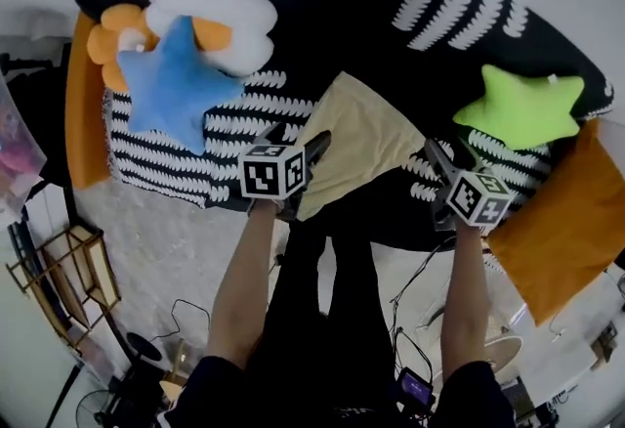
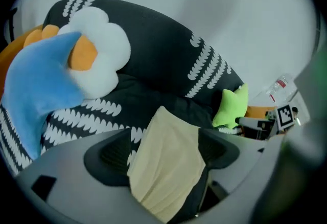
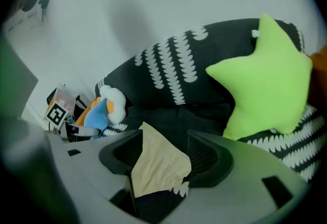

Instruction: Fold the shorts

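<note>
A black sofa [image 1: 322, 16] patterned with white leaf rows is carrying the pale yellow cloth shorts [image 1: 361, 128], which are lying spread on its seat between a blue plush star cushion [image 1: 176, 79] and a lime-green star cushion [image 1: 522, 108]. The left gripper [image 2: 166, 136] and right gripper [image 3: 164, 138] are straddling the garment's near edge. Each has its jaws standing apart around the fabric, not yet pinching it. The opening grasp appears to be in hand. Next, both jaws likely need to clamp the cloth before lifting it over itself.
</note>
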The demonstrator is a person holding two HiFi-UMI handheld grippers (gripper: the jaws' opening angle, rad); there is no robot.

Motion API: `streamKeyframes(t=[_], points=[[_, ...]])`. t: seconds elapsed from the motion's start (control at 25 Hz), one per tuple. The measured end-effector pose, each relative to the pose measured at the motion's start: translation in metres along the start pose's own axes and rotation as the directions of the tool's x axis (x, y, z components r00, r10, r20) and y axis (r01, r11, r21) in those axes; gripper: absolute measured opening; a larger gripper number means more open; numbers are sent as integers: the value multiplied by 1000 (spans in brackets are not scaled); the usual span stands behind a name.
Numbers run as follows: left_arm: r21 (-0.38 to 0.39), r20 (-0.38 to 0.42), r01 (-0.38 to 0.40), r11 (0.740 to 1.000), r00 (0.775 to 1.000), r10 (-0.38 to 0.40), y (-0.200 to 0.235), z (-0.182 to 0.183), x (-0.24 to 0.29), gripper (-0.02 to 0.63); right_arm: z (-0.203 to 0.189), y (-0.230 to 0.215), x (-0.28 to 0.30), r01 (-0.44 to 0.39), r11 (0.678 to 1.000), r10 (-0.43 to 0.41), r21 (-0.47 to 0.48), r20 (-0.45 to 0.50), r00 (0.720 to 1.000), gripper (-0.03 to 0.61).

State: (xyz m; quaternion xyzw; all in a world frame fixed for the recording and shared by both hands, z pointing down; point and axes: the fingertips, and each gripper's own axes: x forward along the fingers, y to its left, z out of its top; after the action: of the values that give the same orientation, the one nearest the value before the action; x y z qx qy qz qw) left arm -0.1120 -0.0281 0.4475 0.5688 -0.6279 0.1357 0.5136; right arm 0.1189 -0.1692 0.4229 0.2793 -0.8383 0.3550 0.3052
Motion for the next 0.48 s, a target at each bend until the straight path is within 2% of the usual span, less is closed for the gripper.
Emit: streamKeyframes(t=[0.12,0.24,0.4,0.48], points=[[67,-45,27,997,999,-24,0,30,27,393,-12,-23,6,33,996,-33,77,2,999,265],[179,-127,64,982,991,-41,-7,50,60,329,-27,-44,13,78,982,-79,174,4,997,238],[283,-309,179,942,947,-87,-10,43,110,322,-70,-50,26,127,949,-116,289,-57,992,263],[304,-357,201,931,930,-84,-6,44,134,322,-84,-55,40,130,942,-105,310,-94,990,272]])
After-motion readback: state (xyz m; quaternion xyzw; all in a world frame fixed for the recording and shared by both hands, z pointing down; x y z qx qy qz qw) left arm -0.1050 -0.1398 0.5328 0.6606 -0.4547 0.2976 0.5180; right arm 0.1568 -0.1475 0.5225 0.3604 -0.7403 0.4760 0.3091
